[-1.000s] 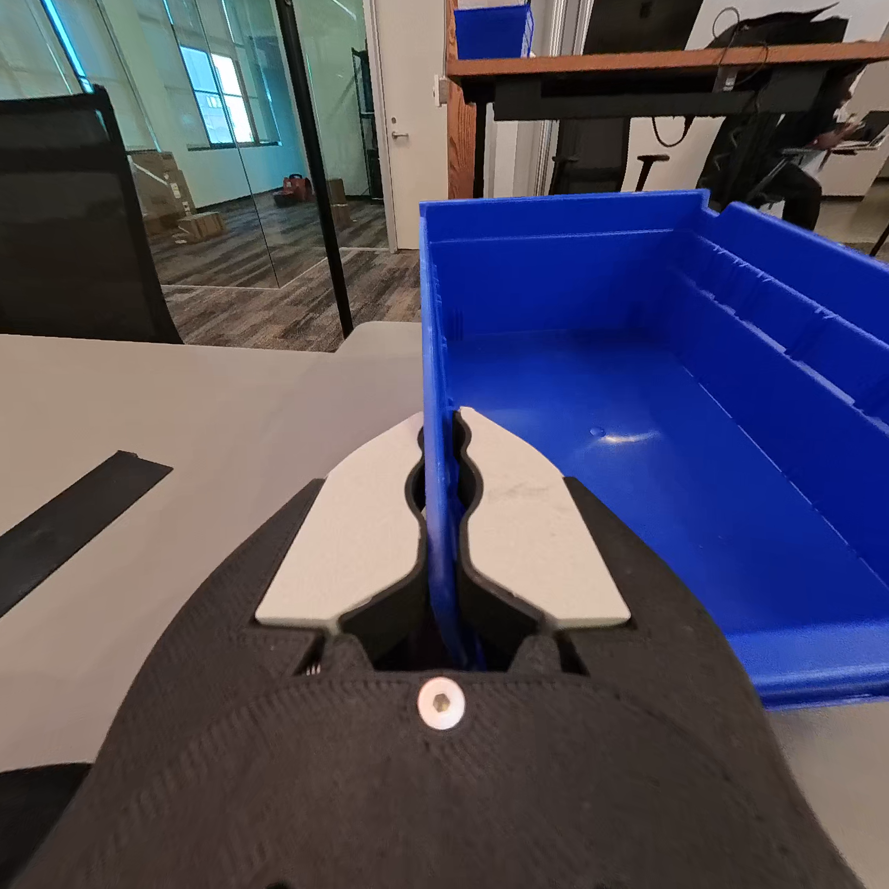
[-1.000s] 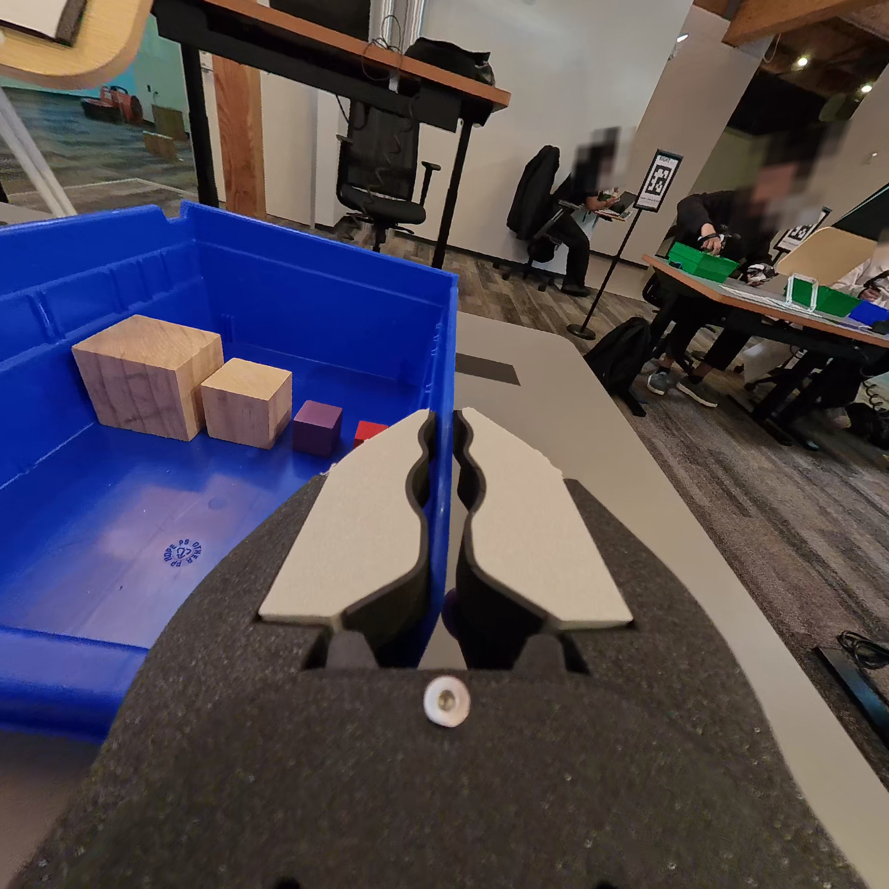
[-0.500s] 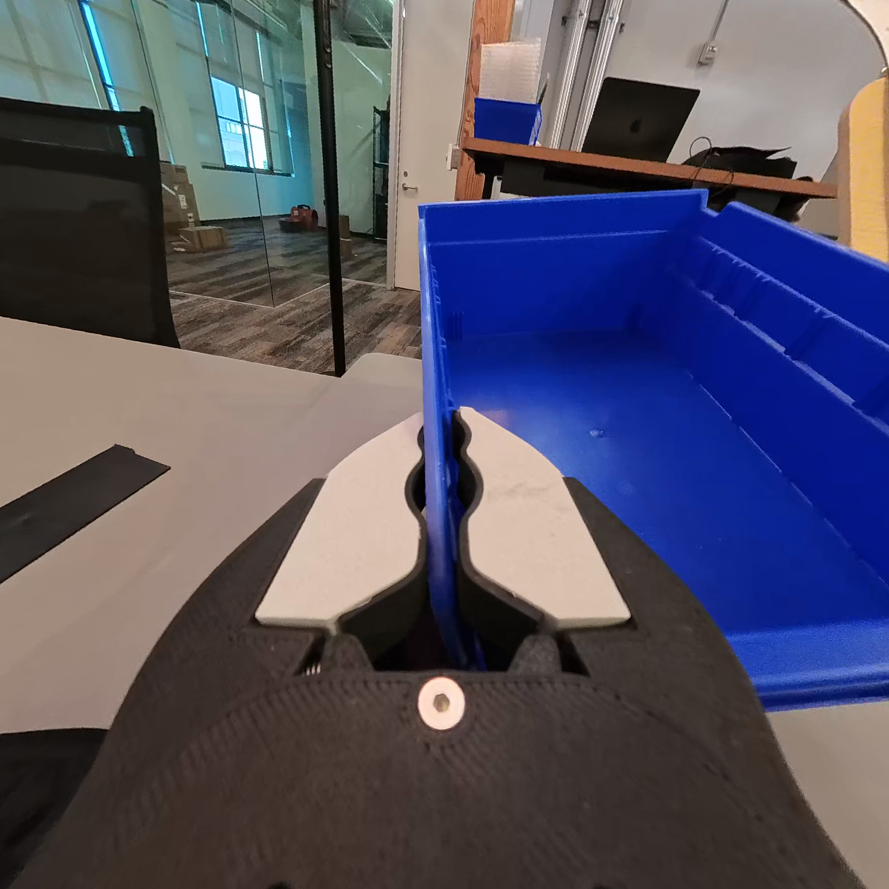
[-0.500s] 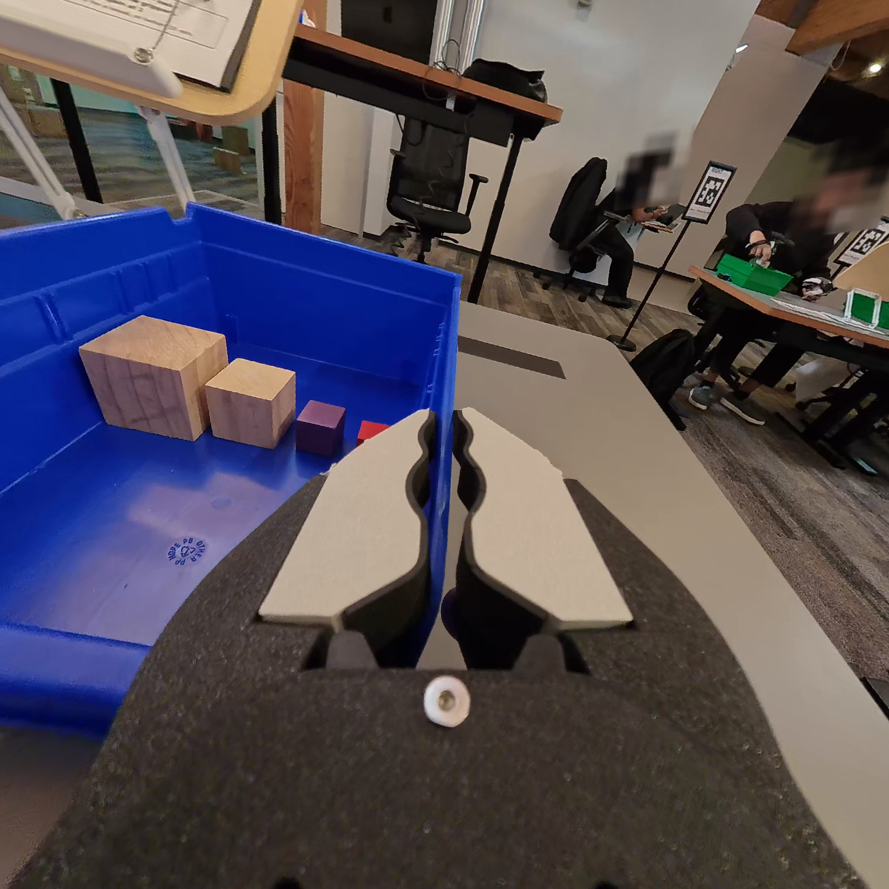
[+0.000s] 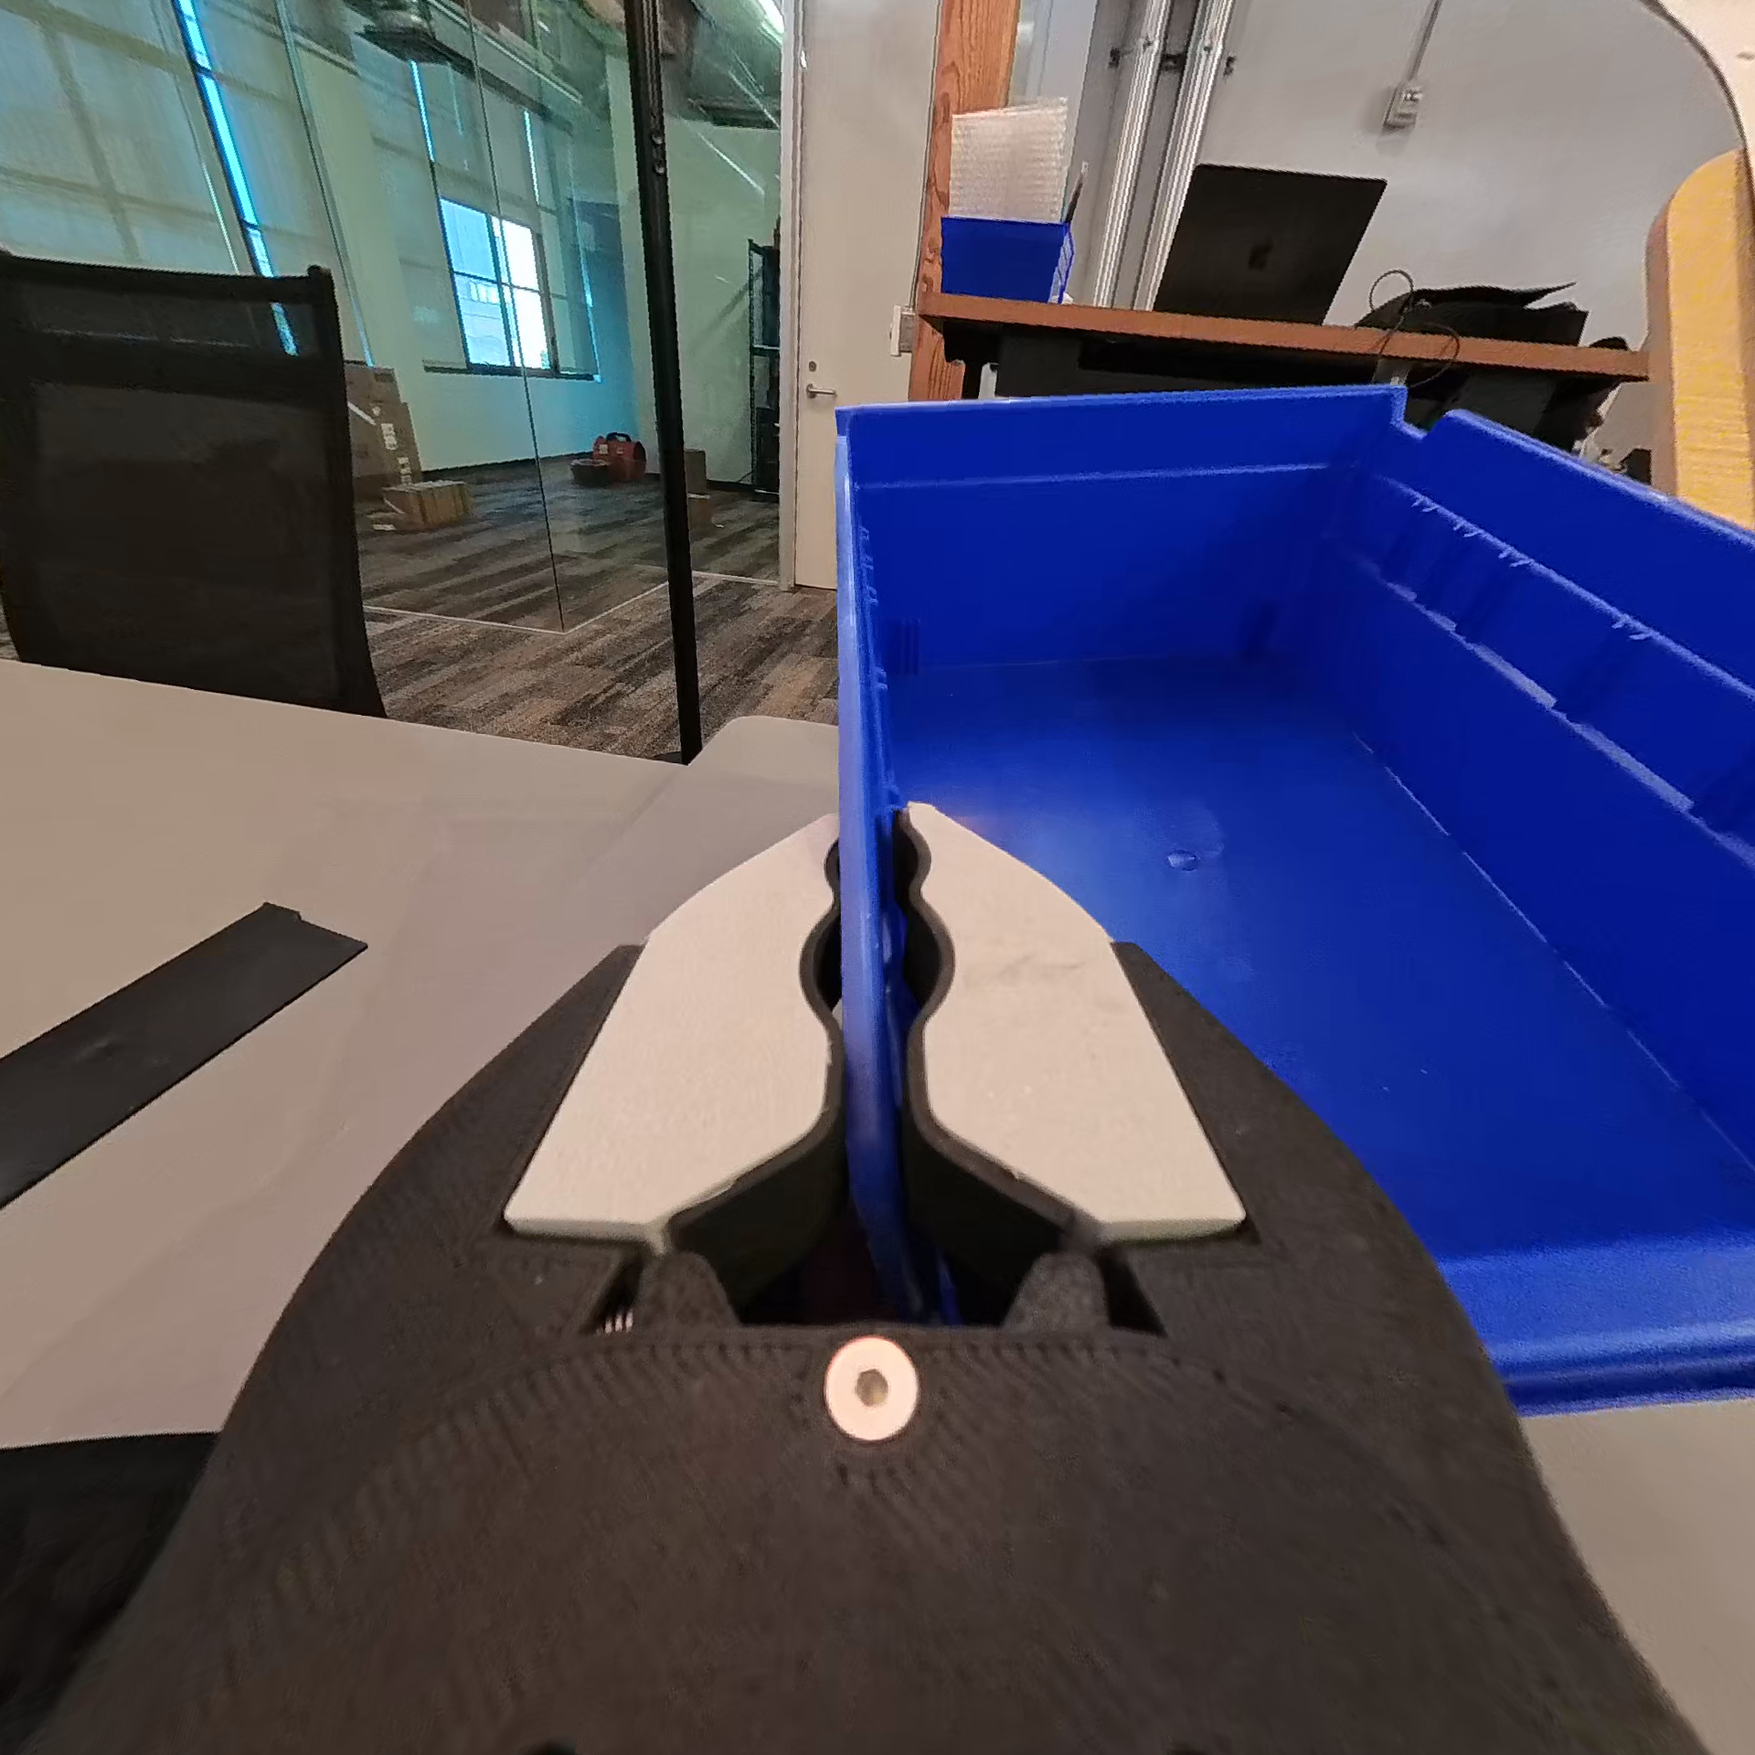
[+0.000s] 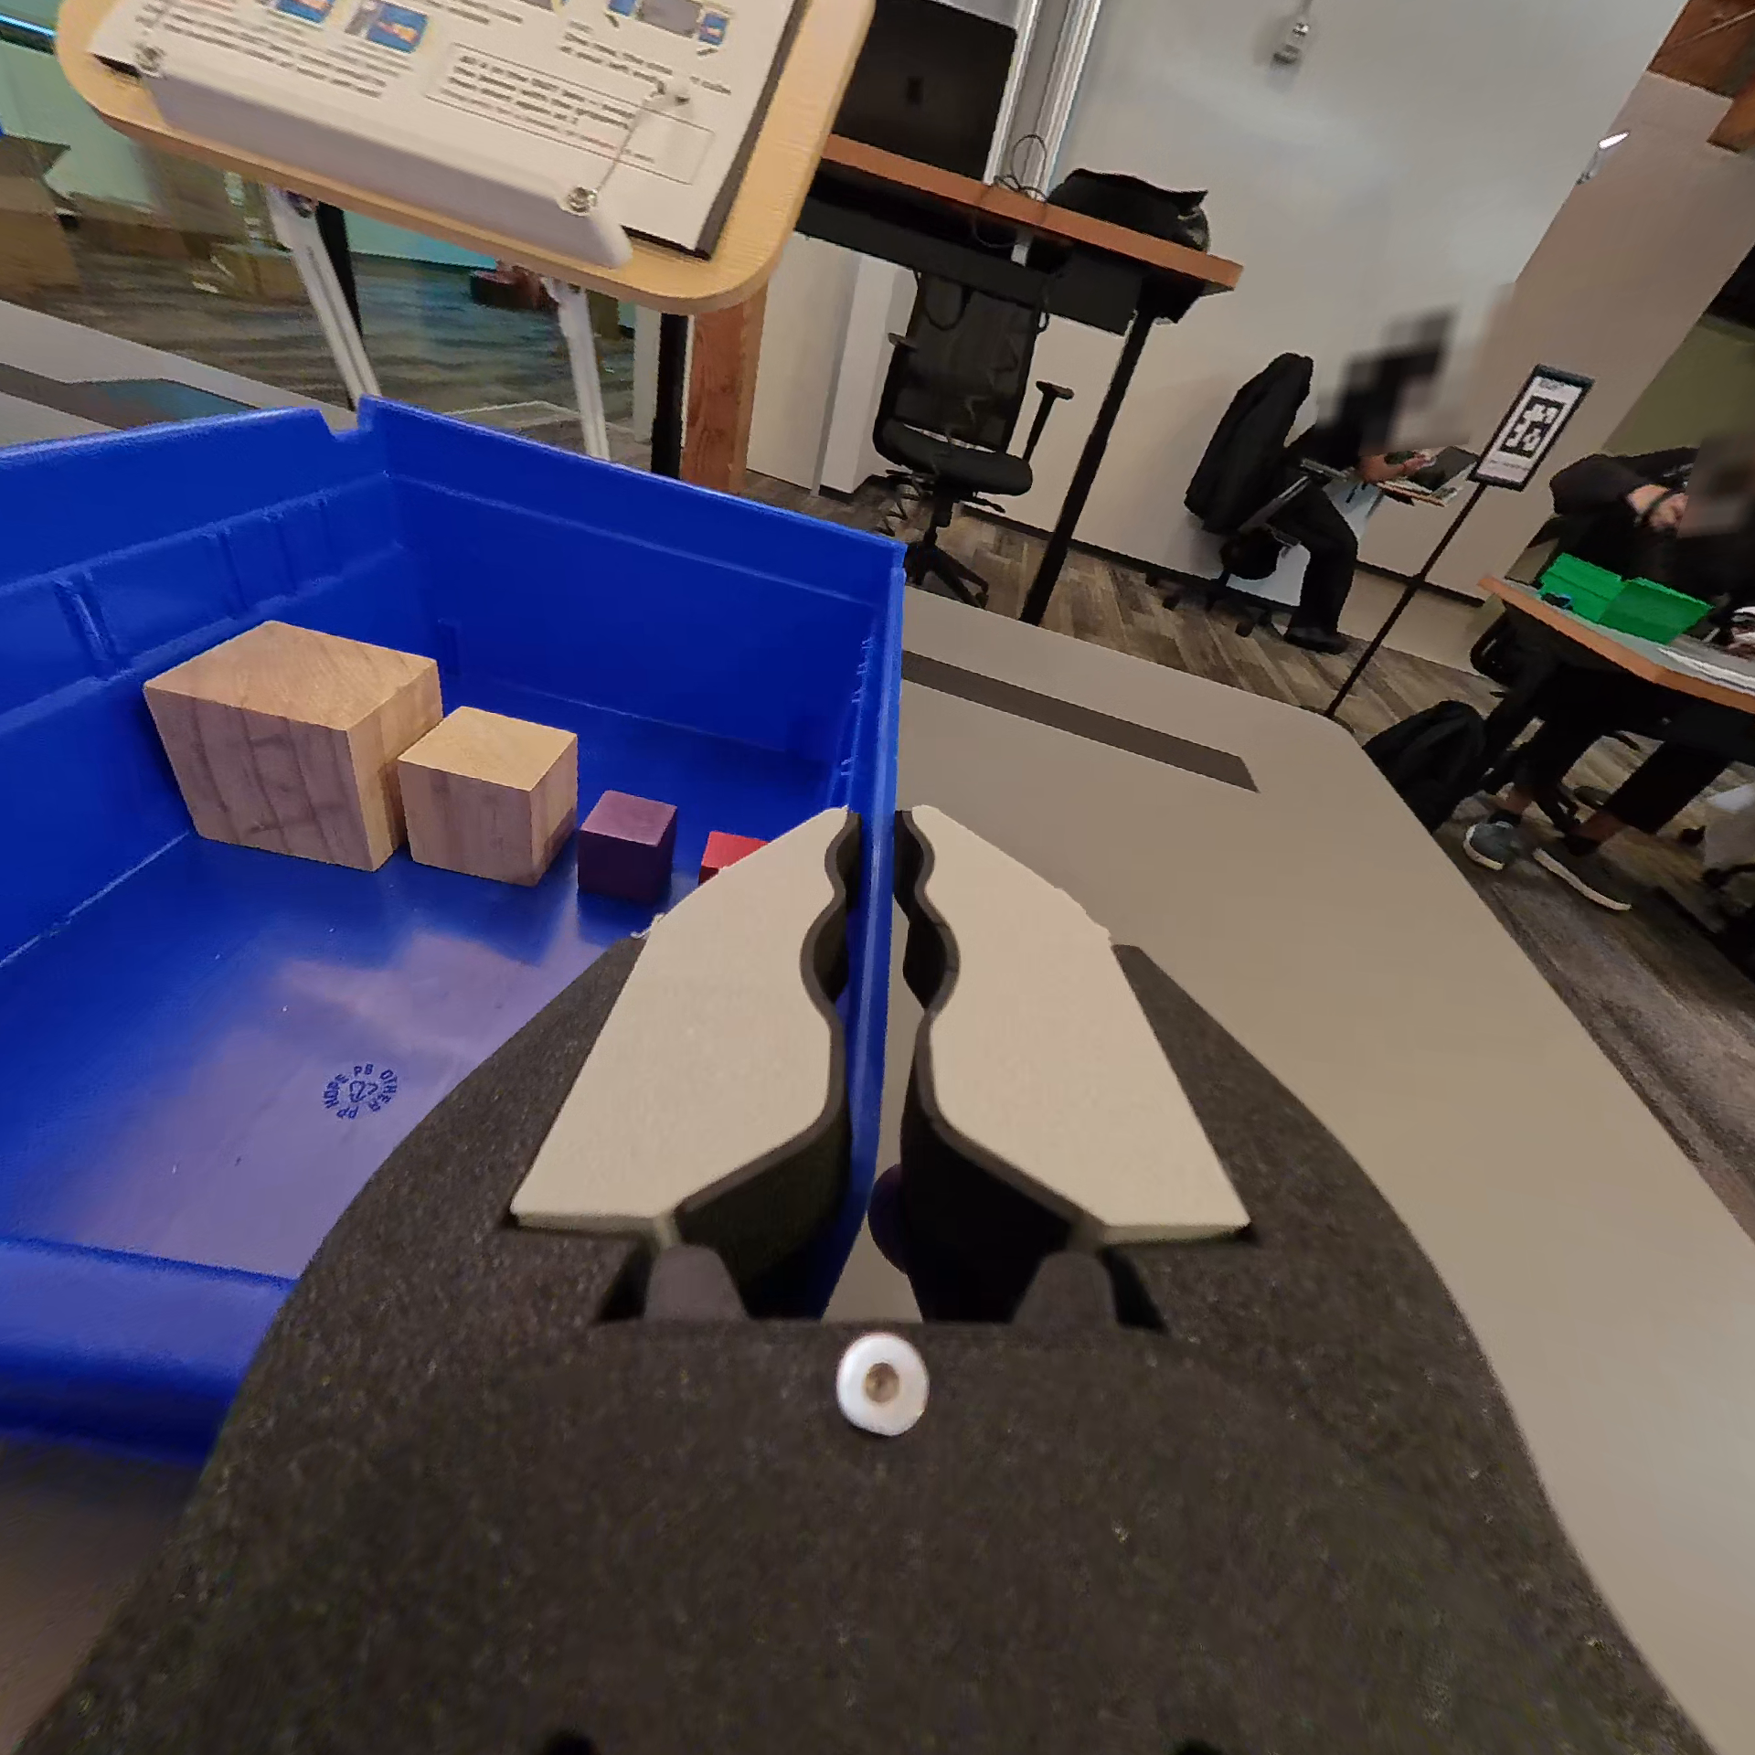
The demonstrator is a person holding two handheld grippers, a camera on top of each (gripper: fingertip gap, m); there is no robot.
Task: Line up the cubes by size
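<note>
Fingers beside cubes, right view only

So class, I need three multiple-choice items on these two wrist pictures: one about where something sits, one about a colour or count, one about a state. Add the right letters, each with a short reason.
1. Where do the cubes sit?
A. On the grey table
B. Inside the blue bin
C. On the wooden stand

2. How many cubes can be seen?
A. Two
B. Four
C. Six

3. What is the right gripper doing?
A. Hanging open above the cubes
B. Holding the purple cube
C. Clamped on the bin's side wall

Answers:
1. B: the large wooden cube, small wooden cube, purple cube and red cube stand in a row on the floor of the blue bin.
2. B: two wooden, one purple, one red partly hidden by a finger.
3. C: the right gripper has one finger inside and one outside the wall, closed against it.
</note>
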